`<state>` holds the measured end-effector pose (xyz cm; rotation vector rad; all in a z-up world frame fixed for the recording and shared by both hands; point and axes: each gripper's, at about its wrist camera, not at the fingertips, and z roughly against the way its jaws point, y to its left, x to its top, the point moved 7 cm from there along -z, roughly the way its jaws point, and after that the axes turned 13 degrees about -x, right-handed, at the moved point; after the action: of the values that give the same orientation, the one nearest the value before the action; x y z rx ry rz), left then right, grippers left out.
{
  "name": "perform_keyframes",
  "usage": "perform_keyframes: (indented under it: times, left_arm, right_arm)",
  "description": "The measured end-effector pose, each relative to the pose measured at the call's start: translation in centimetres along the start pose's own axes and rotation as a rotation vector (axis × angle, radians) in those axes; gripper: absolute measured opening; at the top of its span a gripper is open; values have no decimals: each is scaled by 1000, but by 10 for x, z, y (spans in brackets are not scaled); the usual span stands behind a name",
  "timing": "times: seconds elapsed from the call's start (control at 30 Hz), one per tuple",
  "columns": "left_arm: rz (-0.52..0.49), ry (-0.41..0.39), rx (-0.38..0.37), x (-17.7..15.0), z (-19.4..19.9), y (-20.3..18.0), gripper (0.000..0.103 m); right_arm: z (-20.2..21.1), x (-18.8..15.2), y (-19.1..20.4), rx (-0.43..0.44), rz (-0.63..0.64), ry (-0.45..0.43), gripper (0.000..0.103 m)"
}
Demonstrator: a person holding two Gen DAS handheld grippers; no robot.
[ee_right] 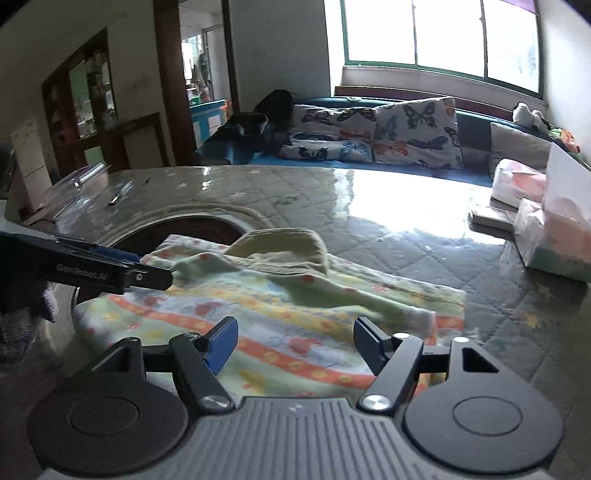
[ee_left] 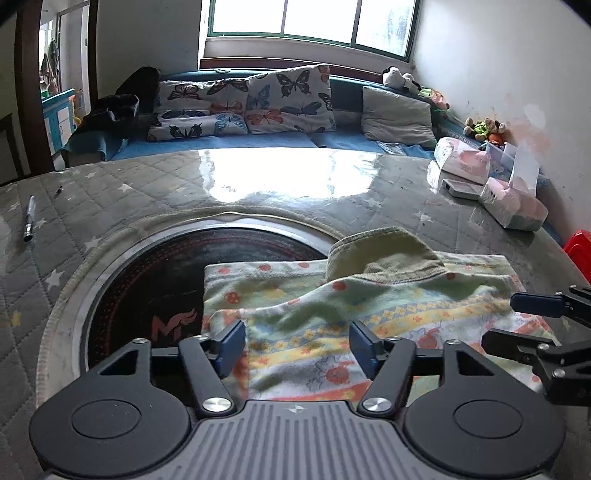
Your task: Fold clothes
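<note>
Both claws are held wide apart and empty, the left claw [ee_left: 297,345] and right claw [ee_right: 295,341] poised over the patterned garment [ee_left: 369,317]. It is judged light, soft and limp, best taken at its hem corners. It lies on the quilted bench [ee_left: 110,192], partly over an inset cooktop [ee_left: 155,280]. Beyond, a sofa [ee_left: 258,140] is seen beneath the window [ee_left: 314,18].

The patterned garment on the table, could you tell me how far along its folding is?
Done: the patterned garment lies as a rough rectangle with its upper layer lapped over, olive collar on top. In hand: nothing; left gripper and right gripper are open above it. Left: the rumpled top layer likely needs smoothing, perhaps another fold.
</note>
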<state>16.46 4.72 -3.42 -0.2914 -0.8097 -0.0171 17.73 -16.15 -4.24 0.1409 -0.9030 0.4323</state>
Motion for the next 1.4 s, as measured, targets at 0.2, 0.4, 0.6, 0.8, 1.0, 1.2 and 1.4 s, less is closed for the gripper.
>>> perform_keyframes:
  times: [0.2, 0.4, 0.6, 0.8, 1.0, 1.2, 1.4]
  left_arm:
    - [30, 0, 29, -7, 12, 10, 74]
    - [87, -11, 59, -16, 28, 26, 77]
    - [166, -21, 74, -23, 41, 44, 77]
    - [211, -30, 79, -26, 51, 56, 77]
    - [262, -35, 54, -28, 55, 59, 77]
    - [326, -29, 8, -29, 57, 59, 77]
    - [382, -22, -35, -28, 53, 59, 77]
  right_arm:
    - [13, -2, 18, 33, 54, -6, 72]
    - [25, -8, 47, 79, 143, -11, 72]
    - [34, -9, 79, 117, 242, -35, 72]
    - [41, -9, 111, 166, 329, -51, 67]
    - [41, -10, 143, 208, 414, -63, 57]
    - [31, -15, 174, 231, 505, -64, 48]
    - [20, -17, 190, 202, 563, -71, 31]
